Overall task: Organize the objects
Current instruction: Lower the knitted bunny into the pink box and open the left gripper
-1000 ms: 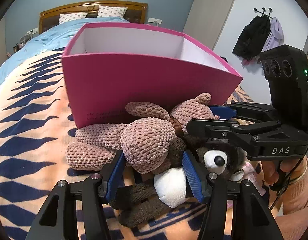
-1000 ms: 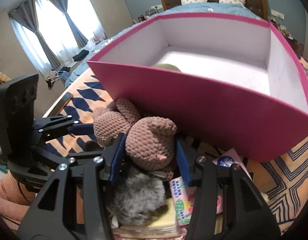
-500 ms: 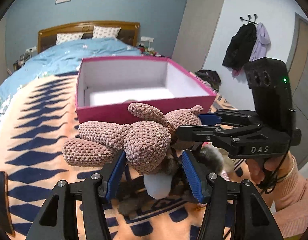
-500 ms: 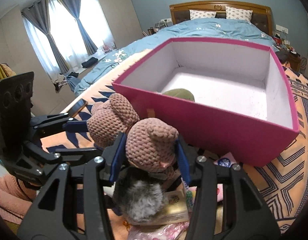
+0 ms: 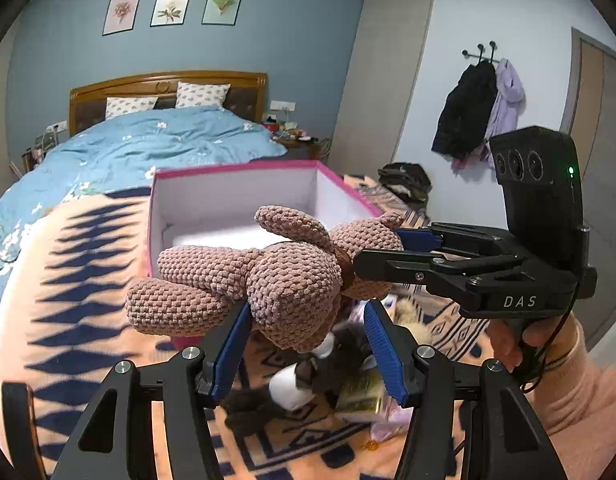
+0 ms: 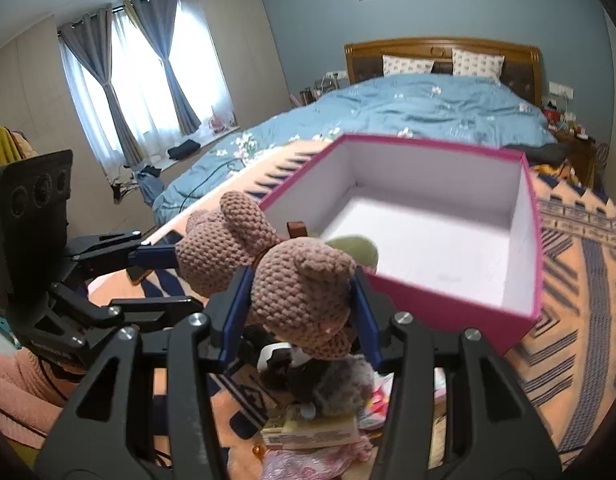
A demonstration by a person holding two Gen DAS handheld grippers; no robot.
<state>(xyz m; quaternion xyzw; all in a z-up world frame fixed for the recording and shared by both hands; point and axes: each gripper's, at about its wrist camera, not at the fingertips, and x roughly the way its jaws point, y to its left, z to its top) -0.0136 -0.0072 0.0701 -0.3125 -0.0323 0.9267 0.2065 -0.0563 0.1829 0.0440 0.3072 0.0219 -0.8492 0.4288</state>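
A brown crocheted teddy bear [image 5: 291,292] hangs in the air, lying sideways between both grippers. My left gripper [image 5: 305,310] is shut on its body, blue pads on either side. My right gripper [image 6: 301,280] is shut on its head [image 6: 303,292] and shows from the side in the left wrist view [image 5: 378,252]. In the right wrist view the left gripper [image 6: 179,280] reaches in from the left. Just beyond the bear stands an open pink box [image 6: 448,320] with a white inside, and a green rounded object [image 6: 356,248] lies in its near corner.
Below the bear lies a pile on the orange and navy patterned blanket [image 5: 87,280]: a dark plush toy with a white snout [image 5: 303,380], a yellow book or packet [image 6: 312,432] and a pink wrapper [image 6: 308,464]. A bed with a blue duvet [image 6: 428,108] lies behind the box.
Both grippers have risen with the bear, lifting it off the pile. The pink box now sits lower in both views, with its inside showing.
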